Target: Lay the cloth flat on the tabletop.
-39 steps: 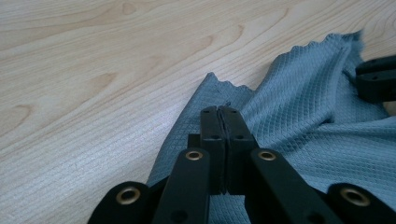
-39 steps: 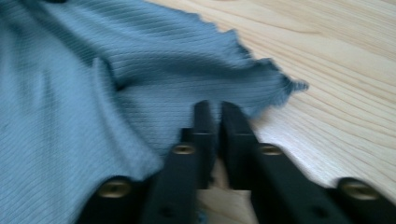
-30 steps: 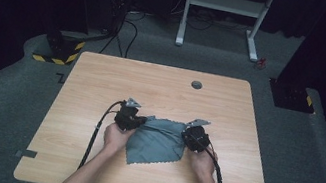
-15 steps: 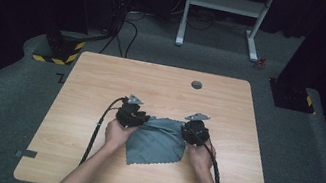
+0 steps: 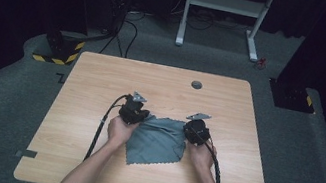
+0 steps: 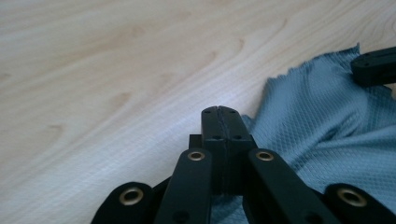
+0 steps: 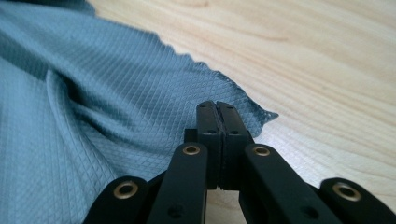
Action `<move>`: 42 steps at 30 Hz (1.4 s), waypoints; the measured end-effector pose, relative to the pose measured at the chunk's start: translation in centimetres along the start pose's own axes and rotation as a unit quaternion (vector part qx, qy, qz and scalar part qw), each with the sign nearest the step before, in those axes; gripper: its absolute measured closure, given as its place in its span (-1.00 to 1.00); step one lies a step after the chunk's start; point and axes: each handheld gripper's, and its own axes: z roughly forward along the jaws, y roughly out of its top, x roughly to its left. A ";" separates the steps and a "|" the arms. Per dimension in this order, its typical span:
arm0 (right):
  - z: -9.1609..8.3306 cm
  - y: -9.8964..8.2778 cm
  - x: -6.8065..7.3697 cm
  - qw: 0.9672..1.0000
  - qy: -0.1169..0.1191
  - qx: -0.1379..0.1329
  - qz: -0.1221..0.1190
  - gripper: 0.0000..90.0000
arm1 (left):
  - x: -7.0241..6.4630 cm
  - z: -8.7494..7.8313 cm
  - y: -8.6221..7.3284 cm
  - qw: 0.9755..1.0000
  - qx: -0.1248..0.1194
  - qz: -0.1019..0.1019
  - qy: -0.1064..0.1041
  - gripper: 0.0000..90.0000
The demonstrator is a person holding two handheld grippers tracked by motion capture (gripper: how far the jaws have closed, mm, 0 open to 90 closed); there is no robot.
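A grey-blue cloth [image 5: 157, 141] lies flat on the wooden table [image 5: 103, 76], in front of the person. My left gripper [image 5: 144, 117] is at the cloth's far left corner. Its jaws have just been closing and now stand shut with the cloth's edge [image 6: 299, 116] gathered between them. My right gripper [image 5: 188, 126] is at the far right corner. Its jaws have also just been closing and are shut on the corner of the cloth [image 7: 116, 102], whose tip pokes out beside them. The right gripper's jaw tip [image 6: 373, 67] shows across the cloth in the left gripper view.
A small round grommet [image 5: 196, 84] sits near the table's far edge. Cables trail from both grippers toward the person. Beyond the table are a white desk frame [image 5: 226, 11] and a black-and-yellow striped base [image 5: 58, 53] on the grey floor.
No clear shift of hands or cloth; both grippers stay at the cloth's far corners.
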 end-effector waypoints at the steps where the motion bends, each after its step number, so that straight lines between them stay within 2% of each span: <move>1: -0.2 0.1 0.0 1.000 -0.001 -0.005 0.002 0.99 | 0.2 -0.1 0.1 1.000 0.000 0.004 0.004 1.00; 2: -0.3 0.2 -0.1 1.000 -0.001 -0.010 0.003 0.99 | 0.4 -0.2 0.2 1.000 -0.002 0.011 0.009 1.00; 4: -0.6 0.8 -0.2 1.000 -0.007 -0.011 0.001 0.99 | 0.9 -0.4 0.2 1.000 -0.008 0.008 0.019 1.00; 5: -1.0 1.4 -0.4 1.000 -0.008 -0.023 -0.001 0.99 | 1.4 -0.6 0.1 0.999 -0.007 0.010 0.033 1.00; 6: -1.0 1.4 -0.4 1.000 -0.008 -0.023 -0.001 0.99 | 1.4 -0.6 0.1 0.999 -0.007 0.010 0.033 1.00; 9: -0.9 2.0 -1.0 1.000 -0.014 -0.017 0.001 0.99 | 2.2 -0.8 -0.1 0.999 -0.012 0.003 0.052 1.00; 10: -0.7 2.1 -1.6 0.999 0.004 -0.030 0.019 0.99 | 2.8 -0.9 -0.1 0.998 -0.012 0.000 0.063 1.00; 11: -0.4 2.1 -1.9 0.999 0.009 -0.035 0.025 0.99 | 3.0 -0.8 -0.1 0.997 -0.015 0.000 0.072 1.00; 12: -0.4 2.1 -1.9 0.999 0.009 -0.035 0.025 0.99 | 3.0 -0.8 -0.1 0.997 -0.015 0.000 0.072 1.00; 13: 0.2 2.0 -2.5 0.998 0.011 -0.039 0.040 0.99 | 3.3 -0.8 -0.1 0.997 -0.019 -0.005 0.078 1.00; 14: 0.2 2.0 -2.5 0.998 0.011 -0.039 0.040 0.99 | 3.6 -0.7 -0.2 0.996 -0.023 -0.015 0.080 1.00; 15: 0.6 1.9 -3.0 0.998 0.005 -0.046 0.051 0.99 | 4.1 -0.2 -0.2 0.996 -0.017 -0.024 0.080 1.00; 18: 0.9 2.1 -3.3 0.998 0.000 -0.039 0.055 0.99 | 4.1 0.8 -0.3 0.996 -0.006 -0.021 0.086 1.00; 19: 1.3 2.4 -3.3 0.998 -0.008 -0.031 0.051 0.95 | 4.0 1.6 -0.4 0.996 0.008 -0.030 0.079 0.91; 20: 1.3 2.4 -3.3 0.998 -0.008 -0.031 0.051 0.95 | 4.0 1.6 -0.4 0.996 0.008 -0.030 0.079 0.74; 21: 1.5 2.5 -3.4 0.998 -0.006 -0.028 0.057 0.85 | 3.9 1.9 -0.5 0.996 0.017 -0.037 0.073 0.74; 22: 1.4 2.5 -3.7 0.997 0.001 -0.032 0.068 0.73 | 3.5 1.9 -0.8 0.997 0.023 -0.029 0.073 0.50; 24: 0.8 2.3 -3.7 0.997 0.006 -0.032 0.070 0.67 | 3.3 1.7 -0.9 0.997 0.025 -0.024 0.072 0.34; 26: 0.3 2.1 -3.6 0.997 0.011 -0.040 0.068 0.65 | 2.8 0.8 -1.2 0.998 0.018 -0.022 0.058 0.31; 27: -1.0 1.5 -3.1 0.997 0.029 -0.051 0.058 0.61 | 2.0 -0.5 -1.7 0.999 0.012 -0.015 0.037 0.28; 28: -1.0 1.5 -3.1 0.997 0.029 -0.051 0.058 0.61 | 2.0 -0.5 -1.7 0.999 0.012 -0.015 0.037 0.27; 29: -1.7 1.0 -2.7 0.997 0.038 -0.051 0.052 0.58 | 1.4 -1.2 -2.0 0.999 0.012 -0.004 0.032 0.27; 31: -2.9 0.0 -1.8 0.997 0.049 -0.051 0.031 0.53 | 0.1 -2.7 -2.9 1.000 0.007 0.004 0.013 0.27; 34: -4.7 -1.8 -0.7 0.996 0.065 -0.061 0.012 0.49 | -2.2 -4.7 -4.5 0.999 0.006 0.033 -0.008 0.27; 35: -5.1 -2.4 -0.4 0.996 0.064 -0.061 0.003 0.46 | -2.9 -5.2 -5.1 0.999 0.010 0.039 -0.015 0.27; 36: -5.6 -3.2 0.2 0.996 0.058 -0.059 -0.008 0.34 | -3.5 -5.6 -5.6 0.999 0.013 0.046 -0.021 0.26; 37: -5.6 -3.2 0.2 0.996 0.058 -0.059 -0.008 0.34 | -4.1 -5.8 -6.1 0.998 0.016 0.051 -0.024 0.26; 38: -5.7 -3.5 0.5 0.997 0.052 -0.058 -0.019 0.30 | -4.6 -6.0 -6.5 0.998 0.024 0.055 -0.026 0.23; 39: -5.8 -3.9 1.1 0.997 0.036 -0.058 -0.042 0.28 | -5.5 -6.0 -7.3 0.997 0.033 0.063 -0.014 0.16; 40: -5.8 -3.9 1.1 0.997 0.036 -0.058 -0.042 0.28 | -5.5 -6.0 -7.3 0.997 0.033 0.063 -0.014 0.14; 42: -5.3 -4.0 1.5 0.996 0.059 -0.050 -0.033 0.31 | -6.1 -5.9 -8.2 0.997 0.041 0.055 -0.019 0.10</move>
